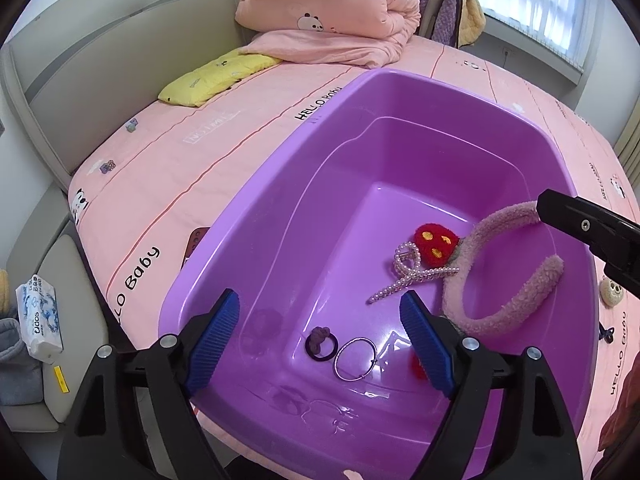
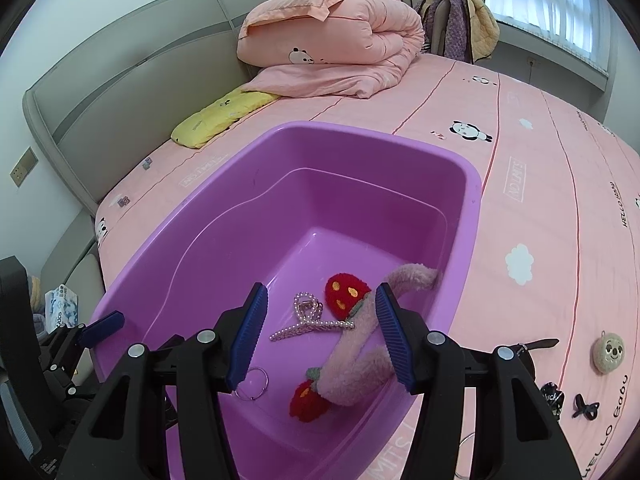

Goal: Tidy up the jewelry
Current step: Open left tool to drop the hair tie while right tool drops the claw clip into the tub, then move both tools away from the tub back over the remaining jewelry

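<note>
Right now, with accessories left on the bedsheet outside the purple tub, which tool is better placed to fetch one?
Right. The round face charm and black bow clip lie beside the right tool, which is open. The left tool, also open, hovers over the tub's opposite side.

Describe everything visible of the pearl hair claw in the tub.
The pearl hair claw lies flat on the floor of the purple tub, loose, with neither gripper on it. Rows of small white pearl-like beads cover its looped handles and long curved prongs. One handle touches or overlaps the red mushroom decoration of the fuzzy pink headband.
</note>
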Motion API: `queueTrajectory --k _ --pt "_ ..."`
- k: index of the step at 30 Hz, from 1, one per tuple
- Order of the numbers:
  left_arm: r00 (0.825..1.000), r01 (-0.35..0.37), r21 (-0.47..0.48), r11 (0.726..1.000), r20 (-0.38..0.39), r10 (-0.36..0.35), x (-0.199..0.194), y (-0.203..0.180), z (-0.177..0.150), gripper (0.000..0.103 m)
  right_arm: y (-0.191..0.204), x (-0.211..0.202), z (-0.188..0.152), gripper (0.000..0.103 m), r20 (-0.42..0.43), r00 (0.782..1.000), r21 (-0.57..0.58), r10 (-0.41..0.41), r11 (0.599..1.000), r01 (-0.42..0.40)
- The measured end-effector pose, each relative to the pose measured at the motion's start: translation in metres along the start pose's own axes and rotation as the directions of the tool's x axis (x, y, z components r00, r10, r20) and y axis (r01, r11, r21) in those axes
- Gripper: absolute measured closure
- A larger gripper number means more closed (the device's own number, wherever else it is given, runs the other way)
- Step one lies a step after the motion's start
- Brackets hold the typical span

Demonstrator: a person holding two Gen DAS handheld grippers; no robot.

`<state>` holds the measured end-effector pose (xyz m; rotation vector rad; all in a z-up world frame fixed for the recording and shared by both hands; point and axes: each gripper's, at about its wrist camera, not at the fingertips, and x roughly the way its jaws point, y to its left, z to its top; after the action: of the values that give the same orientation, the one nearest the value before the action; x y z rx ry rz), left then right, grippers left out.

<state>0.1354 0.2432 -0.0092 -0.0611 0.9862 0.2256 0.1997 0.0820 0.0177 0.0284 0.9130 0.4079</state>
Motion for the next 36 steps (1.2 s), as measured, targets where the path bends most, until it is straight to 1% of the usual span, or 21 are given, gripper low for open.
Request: queueTrajectory --k 8,17,21,23,28,32,36 --pt "1.000 -0.002 0.010 1.000 0.012 0.002 -0.008 -0.003 -0.005 0.021 -0.013 -0.013 -0.010 0.048 0.021 0.999 0.035 0.027 0.999 -0.027" --pt "1.000 -0.011 0.017 1.000 0.017 0.010 -0.011 -0.013 -0.003 0.021 -0.035 -0.039 -0.024 0.047 0.070 0.997 0.057 0.020 0.998 -0.024" --pt "1.000 -0.006 0.016 1.000 0.015 0.005 -0.014 -0.020 -0.001 0.021 -0.045 -0.049 -0.027 0.047 0.078 0.997 0.060 -0.001 0.998 -0.004" --pt "1.000 0.004 0.017 1.000 0.027 -0.004 -0.019 -0.023 -0.001 0.021 -0.051 -0.057 -0.028 0.047 0.097 0.995 0.072 -0.007 0.997 0.000" --pt "0.999 0.023 0.045 0.999 0.032 -0.024 -0.030 -0.036 0.001 0.021 -0.068 -0.074 -0.036 0.047 0.120 0.993 0.107 -0.021 0.994 0.008" --pt "0.997 0.023 0.080 0.997 0.069 -0.028 -0.045 -0.050 0.003 0.021 -0.082 -0.089 -0.047 0.047 0.137 0.990 0.141 -0.043 0.990 0.024" --pt "0.995 0.046 0.099 0.994 0.079 -0.054 -0.056 -0.064 0.001 0.021 -0.099 -0.101 -0.061 0.047 0.140 0.988 0.172 -0.065 0.984 0.040"
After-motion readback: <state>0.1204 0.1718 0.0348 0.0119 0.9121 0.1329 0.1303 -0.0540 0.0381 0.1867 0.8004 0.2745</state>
